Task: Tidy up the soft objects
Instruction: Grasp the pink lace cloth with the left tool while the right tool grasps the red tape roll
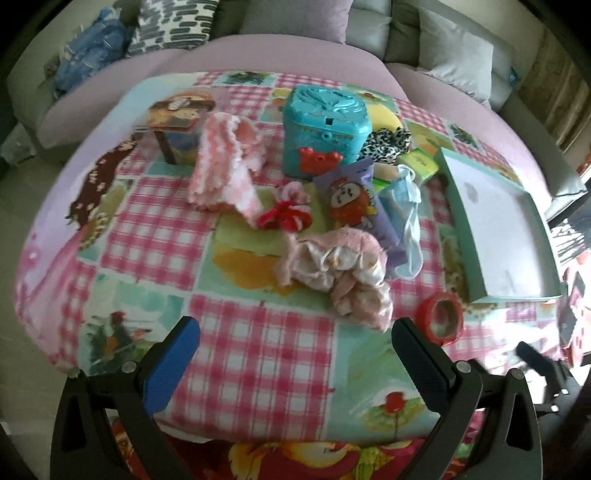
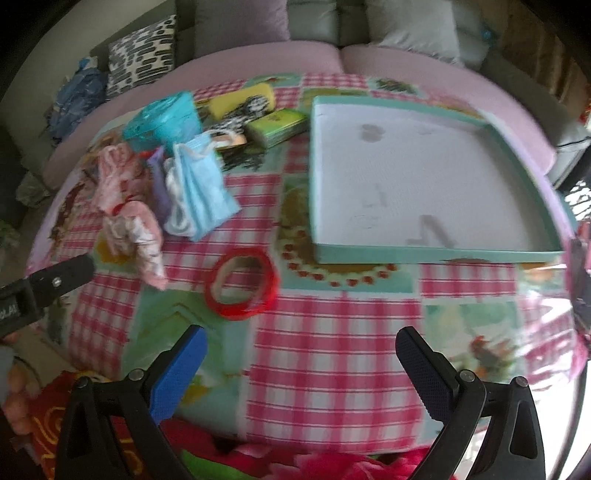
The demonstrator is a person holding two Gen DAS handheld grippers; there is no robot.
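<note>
Soft things lie on a checked tablecloth: a pink fluffy cloth point(image 1: 343, 277) point(image 2: 136, 236), a pink-white knitted piece point(image 1: 221, 162), a red-white yarn bow point(image 1: 286, 216), a purple cartoon pouch point(image 1: 351, 199), blue face masks point(image 1: 404, 206) point(image 2: 201, 184). A shallow teal tray point(image 1: 476, 236) point(image 2: 436, 254) with a white floor stands to the right. My left gripper point(image 1: 295, 332) is open and empty, just short of the fluffy cloth. My right gripper point(image 2: 301, 343) is open and empty over bare cloth in front of the tray.
A teal toy box point(image 1: 325, 125) stands at the back, with a small printed box point(image 1: 177, 125) to its left. A red tape roll point(image 1: 441, 317) point(image 2: 243, 284) lies near the front. A green packet point(image 2: 277, 125) and black-white fabric point(image 1: 384, 142) sit behind. A sofa with cushions point(image 2: 410, 29) lies beyond.
</note>
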